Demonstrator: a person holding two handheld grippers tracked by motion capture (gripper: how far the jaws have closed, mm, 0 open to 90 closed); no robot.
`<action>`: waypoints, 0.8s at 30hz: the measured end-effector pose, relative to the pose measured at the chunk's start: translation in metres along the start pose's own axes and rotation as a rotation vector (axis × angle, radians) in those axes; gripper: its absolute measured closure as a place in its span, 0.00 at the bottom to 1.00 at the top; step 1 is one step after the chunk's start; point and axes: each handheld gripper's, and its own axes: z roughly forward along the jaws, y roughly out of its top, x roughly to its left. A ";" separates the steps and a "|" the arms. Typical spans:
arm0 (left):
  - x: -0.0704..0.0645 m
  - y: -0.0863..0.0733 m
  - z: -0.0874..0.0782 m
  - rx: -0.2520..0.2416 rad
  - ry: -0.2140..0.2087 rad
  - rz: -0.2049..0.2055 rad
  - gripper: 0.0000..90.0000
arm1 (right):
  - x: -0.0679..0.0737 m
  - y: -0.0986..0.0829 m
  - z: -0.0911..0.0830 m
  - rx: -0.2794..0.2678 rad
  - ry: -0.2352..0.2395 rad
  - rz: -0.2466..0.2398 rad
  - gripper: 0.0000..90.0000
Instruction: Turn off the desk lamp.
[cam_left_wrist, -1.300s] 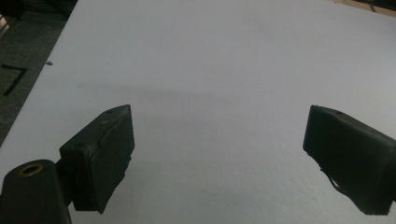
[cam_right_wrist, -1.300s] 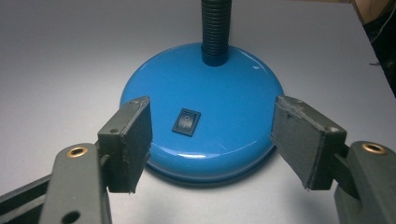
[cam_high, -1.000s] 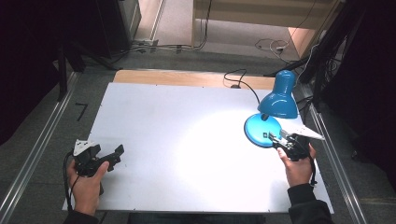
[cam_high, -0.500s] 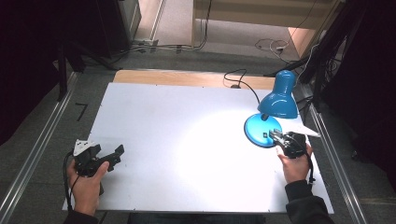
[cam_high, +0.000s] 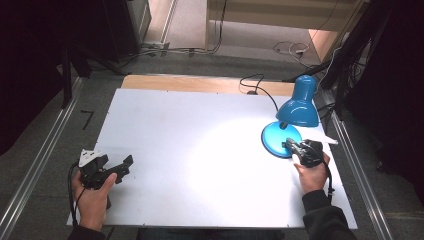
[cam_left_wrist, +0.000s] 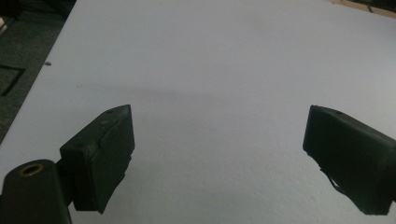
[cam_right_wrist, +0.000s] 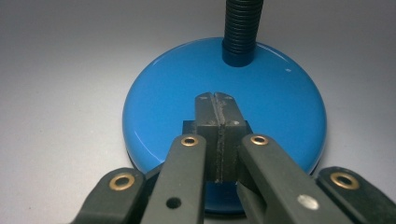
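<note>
I see the blue desk lamp standing at the far right of the white table, its round base directly ahead of my right hand-held gripper. That gripper's jaws are pressed together with no gap, their tips over the near part of the base, above a small dark block on it. My left hand-held gripper sits well apart at the near left, jaws spread wide over bare table.

Lamp on the table at its right edge; right gripper over the lamp's base; left gripper near the front-left corner
</note>
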 end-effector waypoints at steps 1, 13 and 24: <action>0.000 0.000 0.000 0.000 0.000 0.000 0.11 | 0.000 0.000 0.001 0.000 0.001 0.001 0.97; 0.000 0.000 0.000 0.001 -0.003 0.000 0.11 | 0.000 -0.001 0.006 0.017 -0.007 -0.001 0.98; -0.001 0.000 0.001 0.003 -0.004 0.001 0.11 | 0.000 -0.001 0.006 0.019 -0.002 -0.015 0.98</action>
